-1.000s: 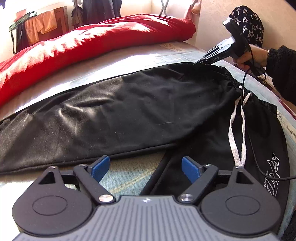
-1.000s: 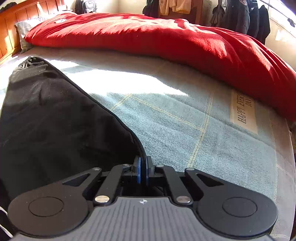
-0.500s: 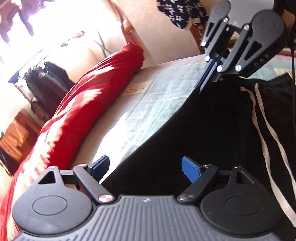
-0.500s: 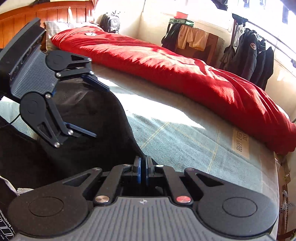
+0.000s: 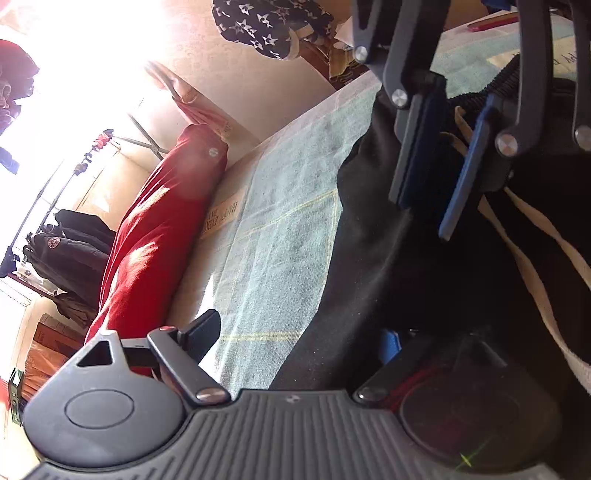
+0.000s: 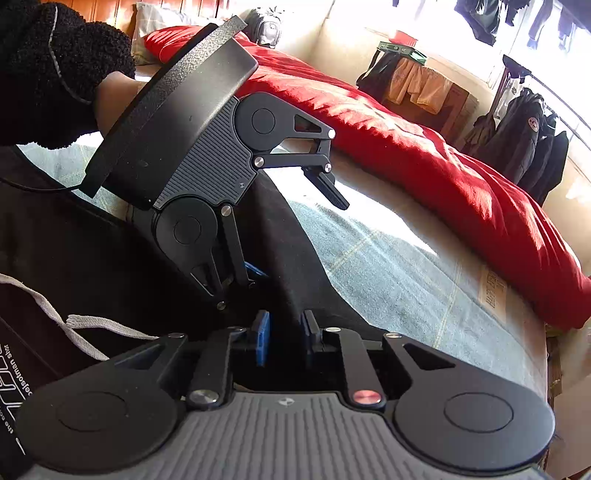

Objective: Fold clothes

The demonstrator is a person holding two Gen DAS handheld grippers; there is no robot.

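Black trousers (image 5: 369,258) (image 6: 92,258) with a white drawstring (image 5: 535,266) (image 6: 74,321) lie folded on a pale green bed cover (image 5: 280,240) (image 6: 388,277). My right gripper (image 6: 284,332) (image 5: 423,218) is low over the folded edge near the waistband. Its jaws are opening, the blue pads stand apart, and black cloth lies loose between them. My left gripper (image 5: 295,338) (image 6: 301,240) is open wide right beside it, rolled on its side. The trousers' edge runs under its fingers, untouched. A hand (image 6: 114,96) in a black fleece sleeve holds the left gripper.
A red duvet (image 5: 155,240) (image 6: 443,166) is bunched along the far side of the bed. Dark jackets (image 6: 524,136) hang on a rack beyond it, by a stand draped with orange clothes (image 6: 417,85). A wooden headboard and pillow (image 6: 155,18) are at the far left.
The right gripper, shut on the trousers' edge before, has parted its pads. The left gripper has rolled onto its side, and the two grippers have come close together over the waistband.
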